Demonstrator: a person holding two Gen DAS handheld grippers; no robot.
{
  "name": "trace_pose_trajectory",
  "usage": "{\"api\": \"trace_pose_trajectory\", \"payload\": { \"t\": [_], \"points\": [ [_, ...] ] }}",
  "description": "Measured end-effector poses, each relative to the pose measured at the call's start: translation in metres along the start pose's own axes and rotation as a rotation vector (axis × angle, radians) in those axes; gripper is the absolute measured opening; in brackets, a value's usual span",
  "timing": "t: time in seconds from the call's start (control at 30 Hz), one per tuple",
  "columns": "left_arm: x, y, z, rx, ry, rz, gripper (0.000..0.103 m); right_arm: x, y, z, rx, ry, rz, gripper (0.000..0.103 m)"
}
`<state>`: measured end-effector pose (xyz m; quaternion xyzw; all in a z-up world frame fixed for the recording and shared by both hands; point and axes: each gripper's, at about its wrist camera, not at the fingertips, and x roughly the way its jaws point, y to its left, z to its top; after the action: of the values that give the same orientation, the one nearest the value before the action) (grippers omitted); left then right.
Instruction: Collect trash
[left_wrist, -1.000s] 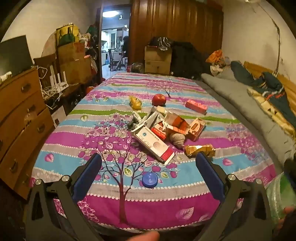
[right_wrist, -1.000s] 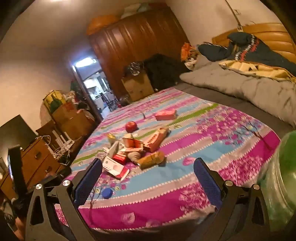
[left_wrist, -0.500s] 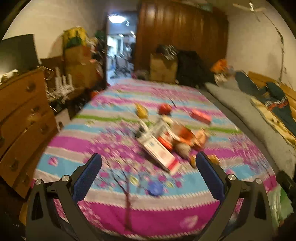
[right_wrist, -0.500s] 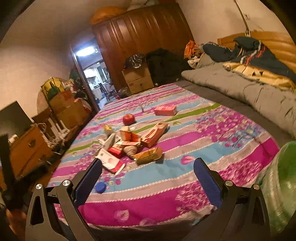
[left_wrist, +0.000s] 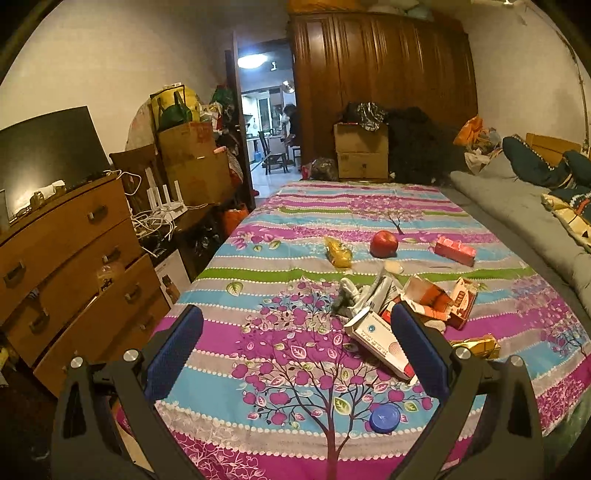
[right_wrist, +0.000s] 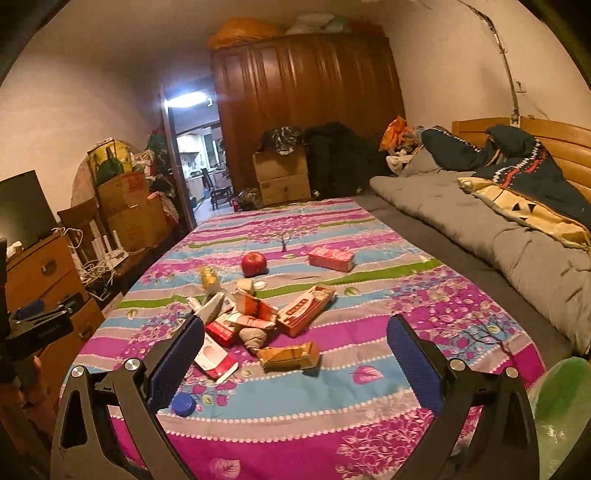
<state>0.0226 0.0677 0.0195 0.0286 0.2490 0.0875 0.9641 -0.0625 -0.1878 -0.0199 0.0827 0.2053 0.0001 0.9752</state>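
Hanging spread and empty, both grippers (left_wrist: 295, 350) (right_wrist: 295, 354) have drifted left of the trash pile (left_wrist: 402, 306).

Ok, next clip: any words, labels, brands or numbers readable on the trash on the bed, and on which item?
Nothing reads legibly in either view.
White carton with a red end: round blue logo and print lines, too small to read.
Red-and-cream box: red characters along its face, blurred.
Pink pack: pattern only, no readable text.
Gold wrapper: no legible print.
Blue cap: no readable marking.
Cardboard boxes by the wardrobe: markings too faint.
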Motion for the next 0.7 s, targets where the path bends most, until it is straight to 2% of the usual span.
{"api": "trace_pose_trajectory", "payload": {
  "t": [0.3,0.7],
  "points": [
    [0.013,-0.008,-0.011,0.017,0.061,-0.01,0.098,0.022,0.017,-0.015,-0.043,0.083,0.009,0.099],
    [0.025,-0.009,-0.018,0.012,0.116,-0.006,0.098,0.043,0.009,-0.023,-0.018,0.153,-0.014,0.099]
  ]
}}
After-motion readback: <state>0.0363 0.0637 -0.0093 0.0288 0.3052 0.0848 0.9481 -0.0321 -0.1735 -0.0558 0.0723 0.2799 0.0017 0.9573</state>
